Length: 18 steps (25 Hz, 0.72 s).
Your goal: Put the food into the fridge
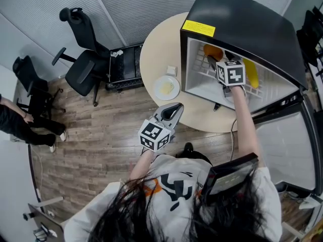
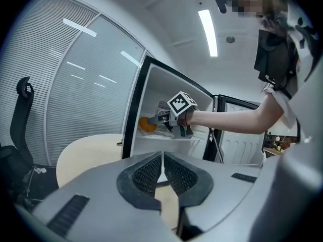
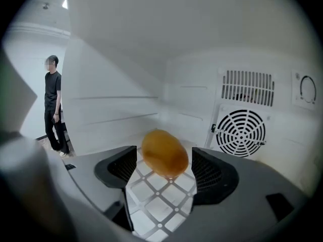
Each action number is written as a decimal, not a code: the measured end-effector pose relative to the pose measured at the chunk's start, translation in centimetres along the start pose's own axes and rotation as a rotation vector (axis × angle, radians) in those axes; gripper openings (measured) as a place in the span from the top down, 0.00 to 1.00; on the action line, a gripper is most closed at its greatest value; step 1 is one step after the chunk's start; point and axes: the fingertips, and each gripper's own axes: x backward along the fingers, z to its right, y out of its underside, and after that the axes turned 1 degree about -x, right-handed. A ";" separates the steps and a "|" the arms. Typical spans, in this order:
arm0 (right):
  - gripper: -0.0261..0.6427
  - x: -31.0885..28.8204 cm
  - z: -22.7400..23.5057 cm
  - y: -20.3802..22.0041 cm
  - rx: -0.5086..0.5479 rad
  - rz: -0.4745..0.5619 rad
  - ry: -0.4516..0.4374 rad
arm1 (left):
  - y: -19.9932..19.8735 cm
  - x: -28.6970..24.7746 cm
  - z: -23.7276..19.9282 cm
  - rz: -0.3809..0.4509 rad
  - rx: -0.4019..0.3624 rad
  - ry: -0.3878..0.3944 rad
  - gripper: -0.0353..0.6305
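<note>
Orange food [image 1: 212, 51] sits on the wire shelf [image 1: 202, 68] inside the fridge [image 1: 242, 29], and in the head view the right gripper [image 1: 218, 60] reaches in just behind it. A yellow item [image 1: 251, 74] lies further along the same shelf. Out on the round tabletop [image 1: 154, 49] there's a plate [image 1: 166, 88] with something pale on it, and the left gripper [image 1: 170, 114] hangs near the tabletop's edge.

Over to the left gripper view: the left gripper [image 2: 162, 161] has its fingers pressed together on nothing and faces the open fridge.

Now the right gripper view: the right gripper [image 3: 164, 158] has its fingers spread, and the orange food [image 3: 165, 153] rests on the shelf between them with a gap on each side. That reads as the letting-go step. The next move calls for drawing the right gripper straight back without nudging the food, then likely going for whatever is on the plate.
</note>
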 end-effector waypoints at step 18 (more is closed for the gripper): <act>0.47 10.1 -6.2 0.4 -0.206 0.239 -0.085 | 0.0 1.2 0.7 0.007 -0.007 0.039 0.93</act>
